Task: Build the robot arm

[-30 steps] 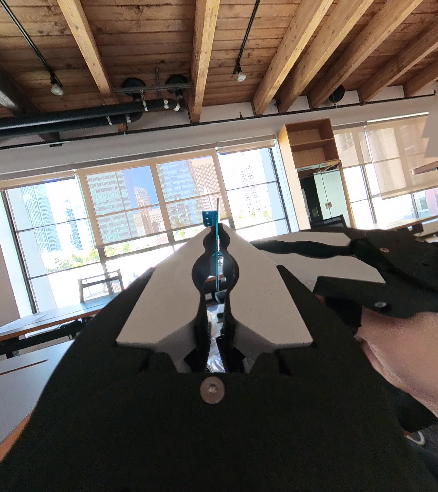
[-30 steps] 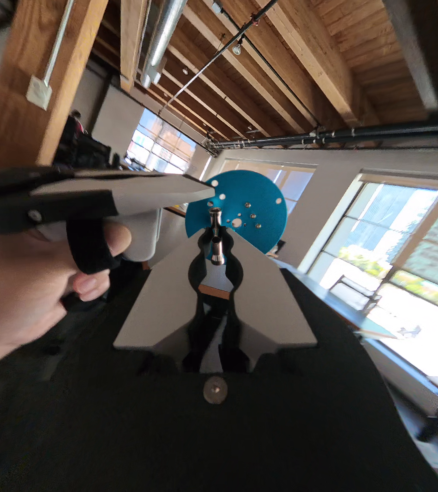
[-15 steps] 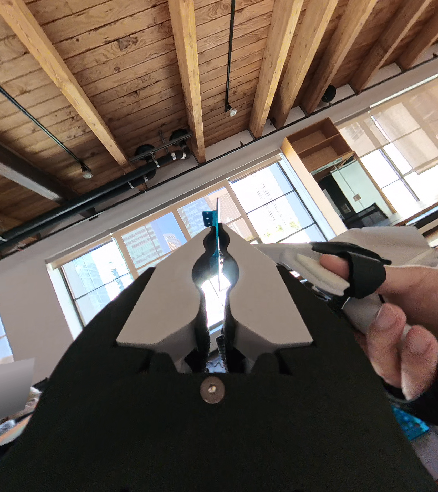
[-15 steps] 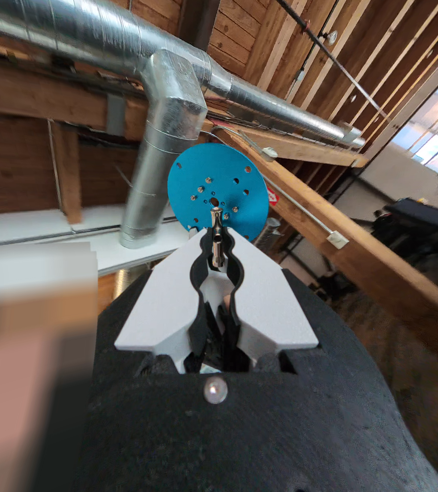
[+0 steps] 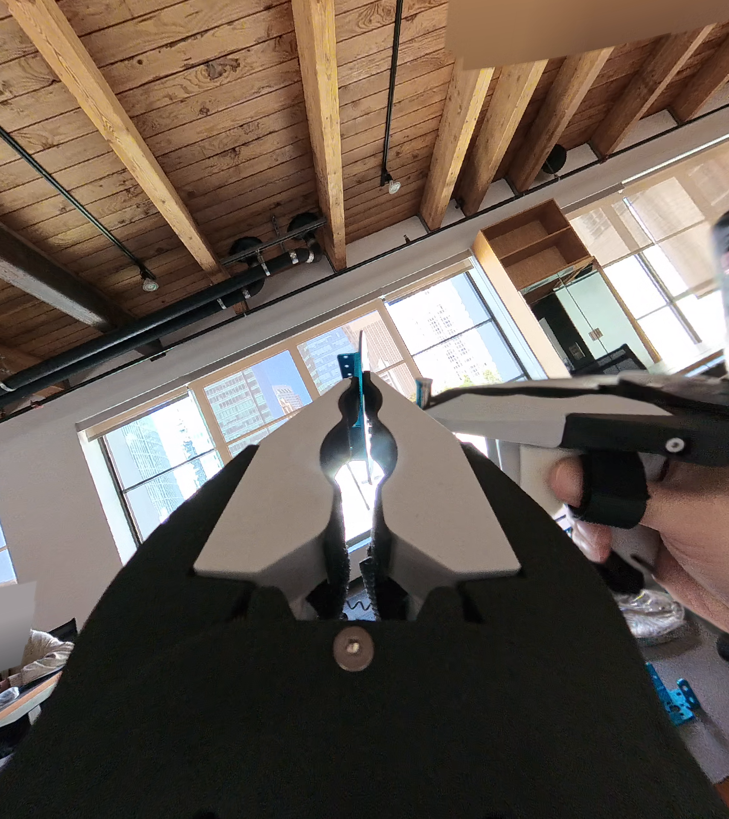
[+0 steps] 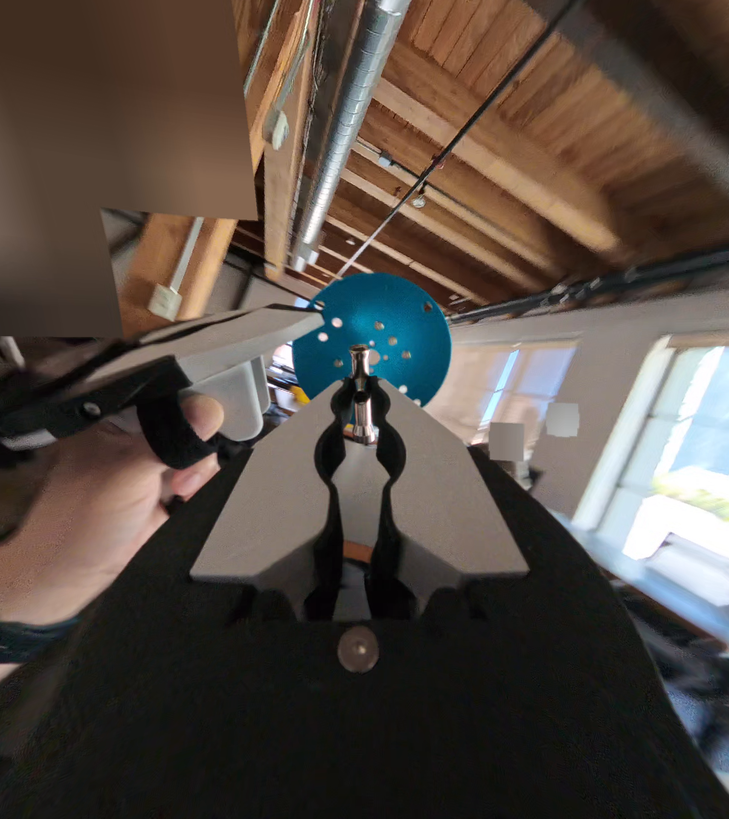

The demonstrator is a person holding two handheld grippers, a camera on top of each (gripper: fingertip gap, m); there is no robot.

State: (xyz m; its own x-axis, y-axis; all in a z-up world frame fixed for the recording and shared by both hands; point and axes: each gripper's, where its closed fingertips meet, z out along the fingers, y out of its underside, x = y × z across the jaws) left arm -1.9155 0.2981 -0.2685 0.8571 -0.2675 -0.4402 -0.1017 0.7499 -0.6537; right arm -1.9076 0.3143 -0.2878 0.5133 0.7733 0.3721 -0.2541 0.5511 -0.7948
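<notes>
left gripper (image 5: pixel 361 383) clamps blue disc (image 6: pixel 391 317) | right gripper (image 6: pixel 360 383) clamps metal pin (image 6: pixel 360 401)

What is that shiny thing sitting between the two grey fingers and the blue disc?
A small silver metal pin, pinched between the right gripper fingertips, its tip against the blue disc, shown in the right wrist view.

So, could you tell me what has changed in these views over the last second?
Both views swung about. The right gripper swept toward the ceiling duct and back, so the left gripper and hand show beside it again, tip at the blue disc. Nothing was grasped or released: the left gripper stays shut on the disc edge-on, the right on the metal pin.
</notes>
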